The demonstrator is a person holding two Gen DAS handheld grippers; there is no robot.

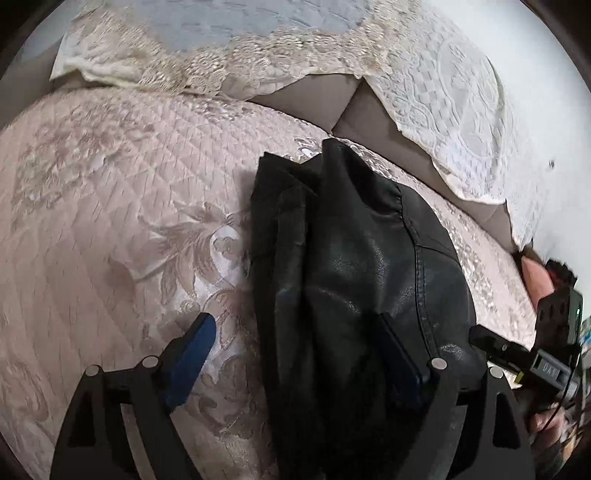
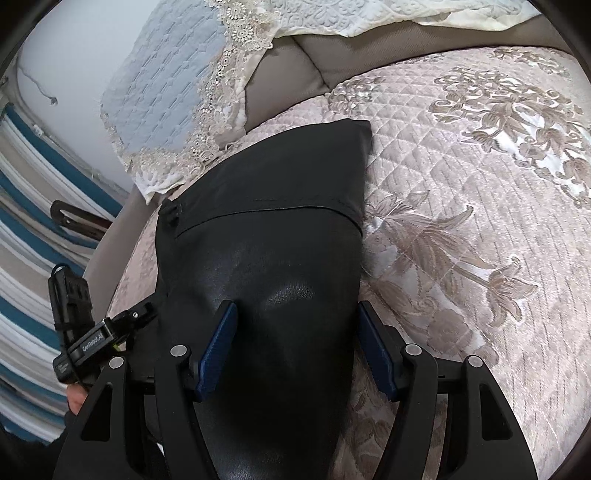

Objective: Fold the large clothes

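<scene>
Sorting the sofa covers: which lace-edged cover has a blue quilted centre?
The lace-edged cover with the blue centre, left of the all-white embossed cover.

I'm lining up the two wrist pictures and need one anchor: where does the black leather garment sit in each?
Left wrist view: the black leather garment runs from centre to the bottom edge, right of middle.
Right wrist view: the garment fills the centre, from the upper middle to the bottom edge.
Shared landmark: the pink quilted floral cover under it.

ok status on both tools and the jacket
Left tool open. Right tool open astride folded black jacket, on quilted cover. Nothing in the way.
</scene>
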